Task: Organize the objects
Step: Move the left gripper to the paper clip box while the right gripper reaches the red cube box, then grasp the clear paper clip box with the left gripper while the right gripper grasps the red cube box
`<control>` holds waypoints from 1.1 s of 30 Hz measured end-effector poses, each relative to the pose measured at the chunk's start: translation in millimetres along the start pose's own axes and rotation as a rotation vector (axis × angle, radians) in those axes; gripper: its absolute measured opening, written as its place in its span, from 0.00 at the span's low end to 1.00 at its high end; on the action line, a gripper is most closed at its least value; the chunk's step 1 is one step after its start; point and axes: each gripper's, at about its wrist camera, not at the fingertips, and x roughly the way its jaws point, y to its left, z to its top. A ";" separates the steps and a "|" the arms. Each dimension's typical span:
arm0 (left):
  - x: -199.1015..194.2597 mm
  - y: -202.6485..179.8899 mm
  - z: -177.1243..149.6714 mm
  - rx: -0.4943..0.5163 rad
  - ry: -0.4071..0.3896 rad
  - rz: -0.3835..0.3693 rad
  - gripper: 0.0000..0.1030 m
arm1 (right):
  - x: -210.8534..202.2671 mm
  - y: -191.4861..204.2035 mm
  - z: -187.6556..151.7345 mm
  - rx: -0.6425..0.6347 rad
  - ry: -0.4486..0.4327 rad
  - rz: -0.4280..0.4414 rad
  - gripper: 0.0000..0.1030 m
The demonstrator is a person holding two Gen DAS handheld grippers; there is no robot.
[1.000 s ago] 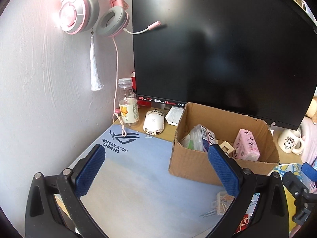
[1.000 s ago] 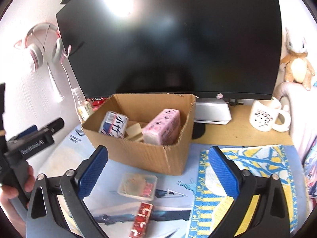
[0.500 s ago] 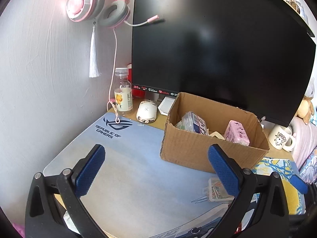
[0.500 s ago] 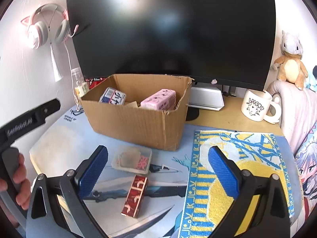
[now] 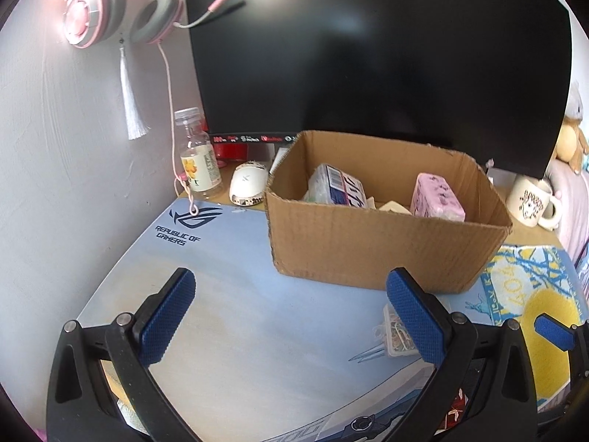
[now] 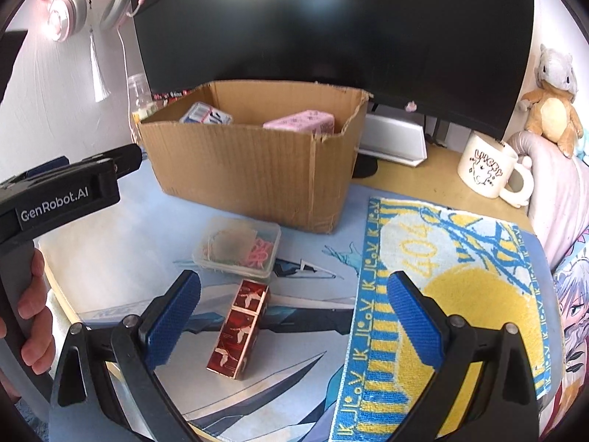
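Observation:
An open cardboard box [image 5: 383,246] [image 6: 257,169] stands on the desk mat; inside lie a pink case [image 5: 436,199] [image 6: 300,120] and a blue-and-white pack [image 5: 340,184] [image 6: 206,115]. In front of the box rest a clear plastic case of paper clips [image 6: 239,248] [image 5: 395,333] and a dark red patterned box [image 6: 241,326]. My right gripper [image 6: 292,313] is open, low over the mat, with the red box between its fingers, untouched. Open and holding nothing, my left gripper [image 5: 291,313] hovers over bare mat left of the clip case.
A black monitor [image 5: 368,55] fills the back. A bottle [image 5: 197,162] and a white mouse [image 5: 248,182] sit back left, pink headphones [image 5: 110,7] hang on the wall. A white mug [image 6: 487,169], plush toy [image 6: 552,99] and yellow-blue towel [image 6: 441,294] lie right.
Both grippers have pulled back and lowered toward the desk front. The red box and clip case now sit closer in the right wrist view. Both grippers stay open.

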 end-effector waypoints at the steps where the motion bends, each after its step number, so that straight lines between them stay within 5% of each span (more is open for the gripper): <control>1: 1.9 -2.6 -0.9 0.008 0.005 0.001 1.00 | 3.8 0.3 -1.6 -0.003 0.013 0.000 1.00; 14: 30.6 -32.4 -11.2 0.028 0.136 -0.139 1.00 | 21.4 6.8 -10.2 -0.050 0.063 0.013 1.00; 23: 48.2 -54.2 -22.8 0.064 0.219 -0.201 1.00 | 32.5 15.6 -16.0 -0.091 0.155 0.066 0.64; 26: 52.7 -64.1 -27.8 0.083 0.243 -0.220 1.00 | 32.6 18.7 -17.3 -0.105 0.183 0.086 0.37; 33: 60.4 -73.0 -31.2 0.053 0.277 -0.311 1.00 | 37.2 5.3 -16.2 -0.046 0.200 0.053 0.33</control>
